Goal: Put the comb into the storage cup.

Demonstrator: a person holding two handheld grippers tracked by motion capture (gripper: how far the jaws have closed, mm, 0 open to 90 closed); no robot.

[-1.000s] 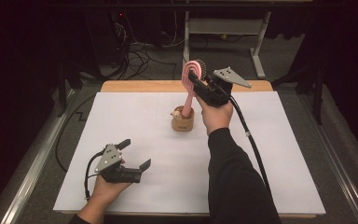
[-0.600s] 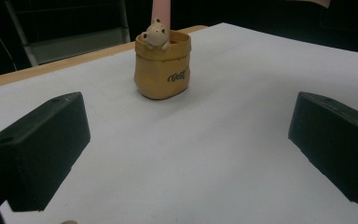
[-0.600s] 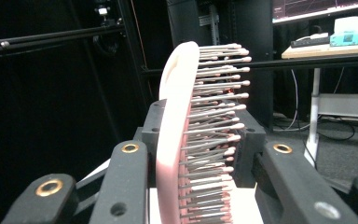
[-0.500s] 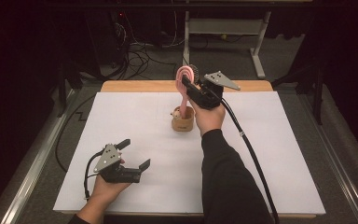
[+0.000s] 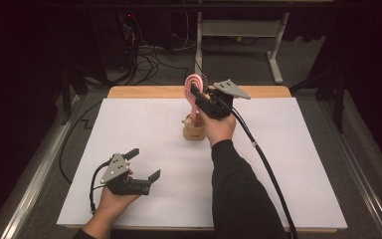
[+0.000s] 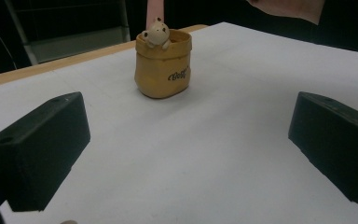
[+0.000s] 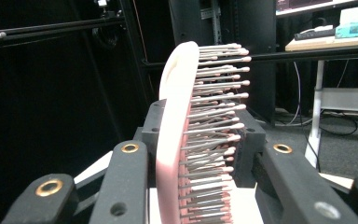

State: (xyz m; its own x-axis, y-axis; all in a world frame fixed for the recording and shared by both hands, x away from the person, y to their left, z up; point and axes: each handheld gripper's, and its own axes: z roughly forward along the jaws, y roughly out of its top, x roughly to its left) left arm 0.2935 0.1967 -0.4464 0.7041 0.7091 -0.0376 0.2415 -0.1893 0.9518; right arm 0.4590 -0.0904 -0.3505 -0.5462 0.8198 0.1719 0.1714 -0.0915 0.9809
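- Two claws are in play: the right claw [image 5: 197, 93] has sunk a little over the last second, carrying the pink hairbrush [image 5: 194, 87] toward the small tan pot [image 5: 194, 130] near the far middle of the counter [image 5: 298, 164].
- Clamped on the brush's head, bristles showing between its jaws, that claw now holds it upright with the handle dipping into the pot's mouth.
- That suggests the brush is close to being stood in the pot, with only the release left.
- Well short of the pot, the left claw [image 5: 144, 164] has stayed put, jaws wide and empty.
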